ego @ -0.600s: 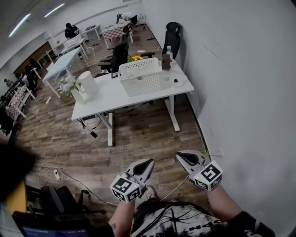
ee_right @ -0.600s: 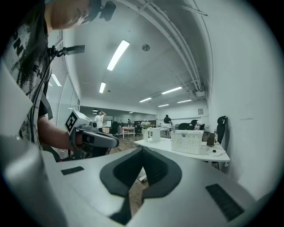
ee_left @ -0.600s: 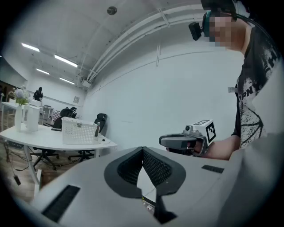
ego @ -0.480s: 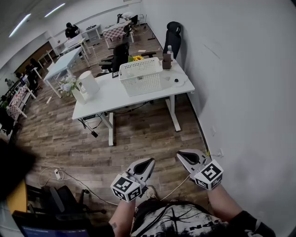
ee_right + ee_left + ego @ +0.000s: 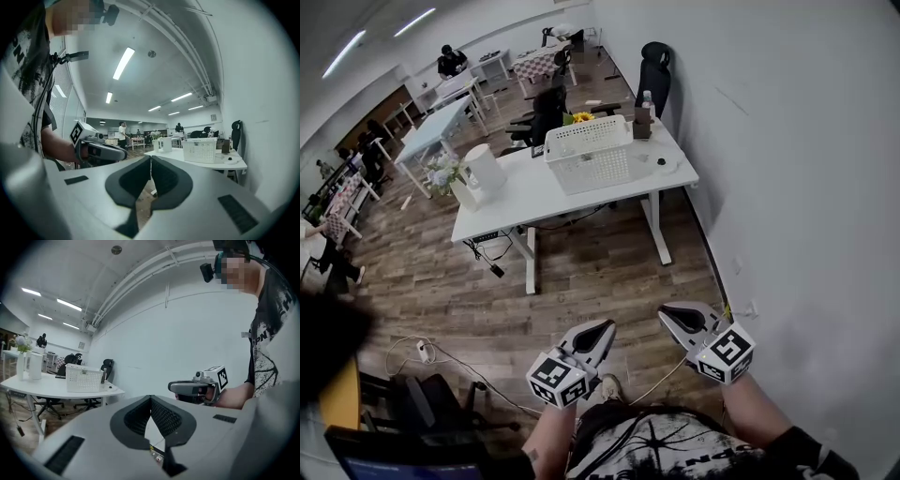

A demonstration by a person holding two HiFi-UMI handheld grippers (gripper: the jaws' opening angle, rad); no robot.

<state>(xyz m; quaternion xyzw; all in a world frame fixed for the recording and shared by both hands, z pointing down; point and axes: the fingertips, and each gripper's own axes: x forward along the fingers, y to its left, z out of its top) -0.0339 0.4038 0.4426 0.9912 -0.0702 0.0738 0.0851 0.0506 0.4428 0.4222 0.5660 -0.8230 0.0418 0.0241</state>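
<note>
I hold both grippers low in front of my body, above the wooden floor. My left gripper (image 5: pixel 602 330) is shut, its black pads pressed together at the tips, with nothing between them. My right gripper (image 5: pixel 669 315) is shut and empty as well. Each shows in the other's view: the right gripper (image 5: pixel 187 389) at the left gripper view's right, the left gripper (image 5: pixel 110 152) at the right gripper view's left. A white desk (image 5: pixel 544 197) stands some way ahead, carrying a white perforated basket (image 5: pixel 589 155), a white kettle (image 5: pixel 485 169) and a flower vase (image 5: pixel 448 176).
A white wall (image 5: pixel 797 169) runs close along my right side. Black office chairs (image 5: pixel 652 70) stand behind the desk. Cables (image 5: pixel 441 361) trail over the floor at my left. More desks and several people are far back in the room (image 5: pixel 450 61).
The view has shifted slightly, the desk sitting a touch farther right and lower in the head view. Both grippers keep their pose and stay shut.
</note>
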